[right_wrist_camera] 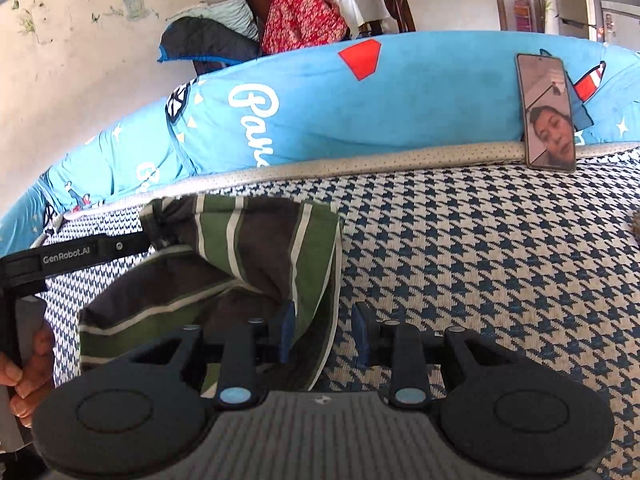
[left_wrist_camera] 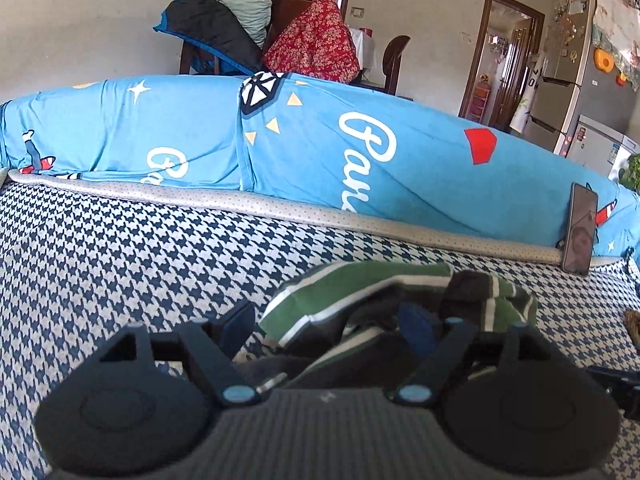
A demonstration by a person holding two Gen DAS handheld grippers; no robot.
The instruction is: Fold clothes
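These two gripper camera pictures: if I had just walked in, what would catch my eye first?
Probably the bright blue printed quilt, rolled up along the far edge of the houndstooth sofa cover. Next, the green, brown and white striped garment bunched in front of both grippers, its edge between the open fingers of the right gripper. A phone leans upright against the quilt on the right.
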